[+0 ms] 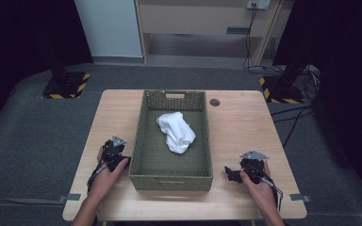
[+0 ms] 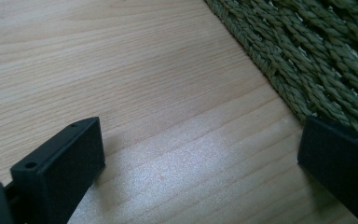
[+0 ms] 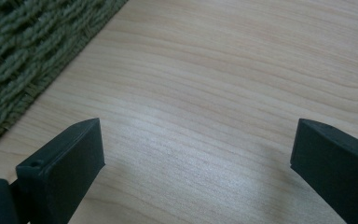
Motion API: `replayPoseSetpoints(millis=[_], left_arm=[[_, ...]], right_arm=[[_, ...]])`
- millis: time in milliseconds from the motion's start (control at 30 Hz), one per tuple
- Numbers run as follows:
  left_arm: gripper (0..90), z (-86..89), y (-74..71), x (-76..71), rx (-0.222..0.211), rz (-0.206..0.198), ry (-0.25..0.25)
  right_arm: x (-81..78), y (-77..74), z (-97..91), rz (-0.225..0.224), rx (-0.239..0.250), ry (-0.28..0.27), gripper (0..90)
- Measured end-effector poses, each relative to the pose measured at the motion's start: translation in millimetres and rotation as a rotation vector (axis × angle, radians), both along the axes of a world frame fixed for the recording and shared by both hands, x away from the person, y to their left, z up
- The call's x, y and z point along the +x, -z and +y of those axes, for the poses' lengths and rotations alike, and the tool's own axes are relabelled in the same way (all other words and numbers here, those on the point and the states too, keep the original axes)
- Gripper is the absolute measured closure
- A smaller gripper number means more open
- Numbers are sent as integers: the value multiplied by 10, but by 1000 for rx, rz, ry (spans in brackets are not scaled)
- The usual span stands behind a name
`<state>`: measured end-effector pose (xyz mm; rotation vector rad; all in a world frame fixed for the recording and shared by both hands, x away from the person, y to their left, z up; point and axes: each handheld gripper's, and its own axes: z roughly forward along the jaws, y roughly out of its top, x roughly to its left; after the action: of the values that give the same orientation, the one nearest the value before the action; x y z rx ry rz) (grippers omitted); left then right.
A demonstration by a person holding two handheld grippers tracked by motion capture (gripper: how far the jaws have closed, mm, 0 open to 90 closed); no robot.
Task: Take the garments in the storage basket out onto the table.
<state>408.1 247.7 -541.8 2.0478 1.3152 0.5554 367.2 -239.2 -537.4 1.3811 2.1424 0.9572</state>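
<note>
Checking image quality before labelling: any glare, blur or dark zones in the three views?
High view: the table and basket are evenly lit, the surroundings go near black, and the white cloth looks nearly washed out. Left gripper view: a pale sheen on the wood between the open left claw, with the near jaws soft. Right gripper view: a similar sheen by the open right claw; the basket weave is blurred.

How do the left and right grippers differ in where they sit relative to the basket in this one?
The left gripper sits close against the woven green basket, right at its left wall; the right gripper rests clearly apart from the basket's right wall, with bare table between. In the left gripper view the weave runs right up to one jaw; in the right gripper view it stays off at a corner. Both are open, empty and low over the wood.
</note>
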Motion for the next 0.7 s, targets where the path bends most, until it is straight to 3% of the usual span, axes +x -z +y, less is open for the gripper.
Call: replayPoseSetpoints(millis=[433,700], left_arm=[[0,0,0,0,0,0,0],[0,0,0,0,0,0,0]], right_arm=[[-56,-104,23,-11,19,-12,22],[-89,-177,30,-44,17,-21,22]])
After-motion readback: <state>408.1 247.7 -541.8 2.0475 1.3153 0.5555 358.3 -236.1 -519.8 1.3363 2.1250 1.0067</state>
